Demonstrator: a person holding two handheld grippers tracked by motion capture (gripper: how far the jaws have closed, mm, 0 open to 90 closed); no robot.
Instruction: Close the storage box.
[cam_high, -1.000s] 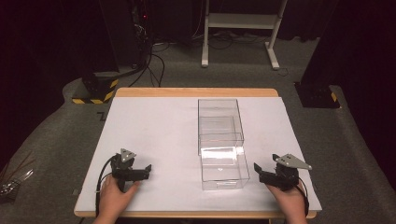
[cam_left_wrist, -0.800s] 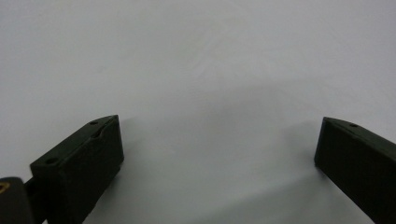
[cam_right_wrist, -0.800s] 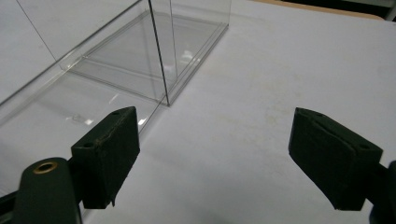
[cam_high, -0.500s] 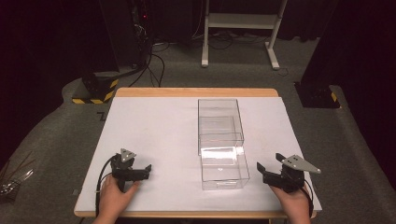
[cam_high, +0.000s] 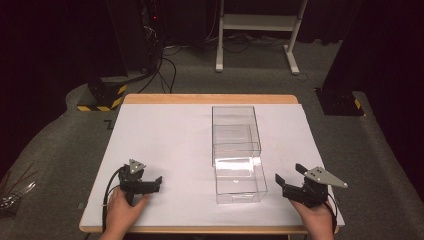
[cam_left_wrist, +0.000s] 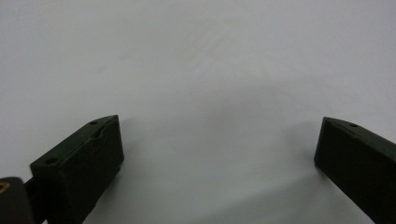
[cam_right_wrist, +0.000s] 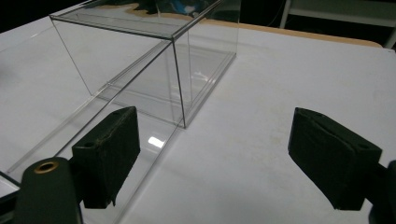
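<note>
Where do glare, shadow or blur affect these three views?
High view: bright glare across the clear box, dark surroundings. Left gripper view: soft shadow on the white table between the jaws. Right gripper view: a small glint on the box floor, near jaws slightly blurred.

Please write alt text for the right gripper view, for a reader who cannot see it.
A clear box stands on a white table, with its drawer pulled out. The right gripper points at it, its two black jaws wide open and empty.

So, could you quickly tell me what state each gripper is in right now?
Left gripper: open, holding nothing, over bare white tabletop.
Right gripper: open, holding nothing, beside the clear box but not touching it.
</note>
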